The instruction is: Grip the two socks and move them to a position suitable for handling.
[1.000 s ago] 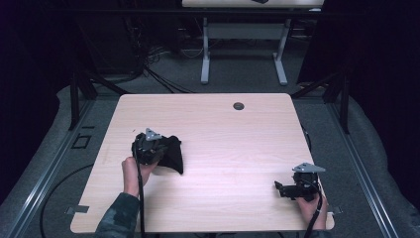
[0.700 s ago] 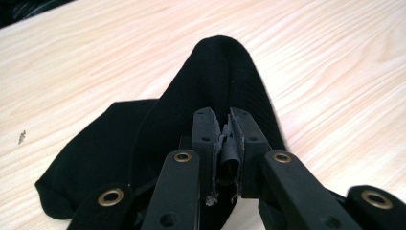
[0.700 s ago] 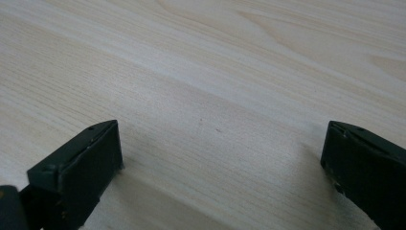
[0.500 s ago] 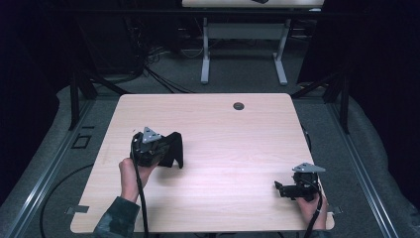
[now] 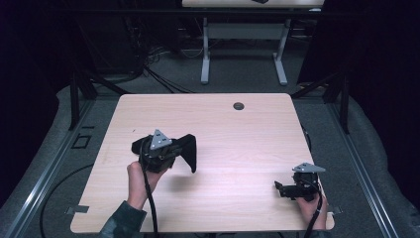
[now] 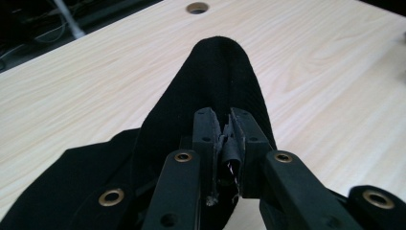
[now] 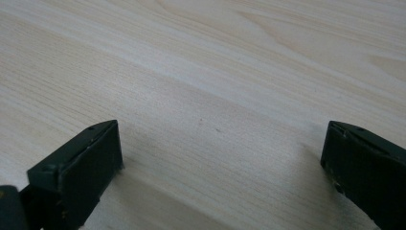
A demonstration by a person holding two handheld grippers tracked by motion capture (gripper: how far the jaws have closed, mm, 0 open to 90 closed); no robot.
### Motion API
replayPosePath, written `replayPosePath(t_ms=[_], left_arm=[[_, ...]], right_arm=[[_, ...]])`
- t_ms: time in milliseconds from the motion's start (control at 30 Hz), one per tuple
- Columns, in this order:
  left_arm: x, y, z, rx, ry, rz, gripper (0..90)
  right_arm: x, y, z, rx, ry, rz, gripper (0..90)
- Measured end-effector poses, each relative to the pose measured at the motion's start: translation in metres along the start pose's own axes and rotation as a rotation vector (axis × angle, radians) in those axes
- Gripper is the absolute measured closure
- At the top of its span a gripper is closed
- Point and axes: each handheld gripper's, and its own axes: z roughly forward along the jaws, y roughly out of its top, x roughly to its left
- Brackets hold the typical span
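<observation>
Since the earlier frame, my left gripper (image 5: 171, 151) has risen off the worktop (image 5: 237, 134) and moved a little toward two o'clock, taking the black cloth (image 5: 185, 148) up with it, while my right gripper (image 5: 282, 188) has stayed at the same place near the five o'clock corner. The left jaws are clamped together on a small pinch of the cloth (image 6: 220, 86), which drapes forward over them like a hump and hangs down to both sides, over the left half of the worktop. The right jaws stand wide apart with only bare wood between them. I think the main risk is the grip: in the left gripper view only a thin, crumpled fold sits between the jaws, so if I lift faster or shake, the fabric can slide out and fall in a heap. Another risk is that the hanging end at three o'clock of my left gripper drags on the wood and folds under itself. If I bring the right gripper to take a corner, I may also catch two layers, because the edges are hard to distinguish on so dark a cloth.
</observation>
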Motion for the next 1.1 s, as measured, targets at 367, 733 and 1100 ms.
replayPosePath(t_ms=[367, 733, 1100], left_arm=[[-0.032, -0.004, 0.015, 0.012, -0.116, 0.020, 81.5], [-0.054, -0.033, 0.065, 0.111, -0.191, -0.020, 81.2], [-0.058, -0.049, 0.095, 0.149, -0.211, -0.070, 46.4]], right_arm=[[0.000, 0.000, 0.000, 0.000, 0.000, 0.000, 0.1], [0.000, 0.000, 0.000, 0.000, 0.000, 0.000, 0.1], [0.000, 0.000, 0.000, -0.001, -0.001, 0.000, 0.1]])
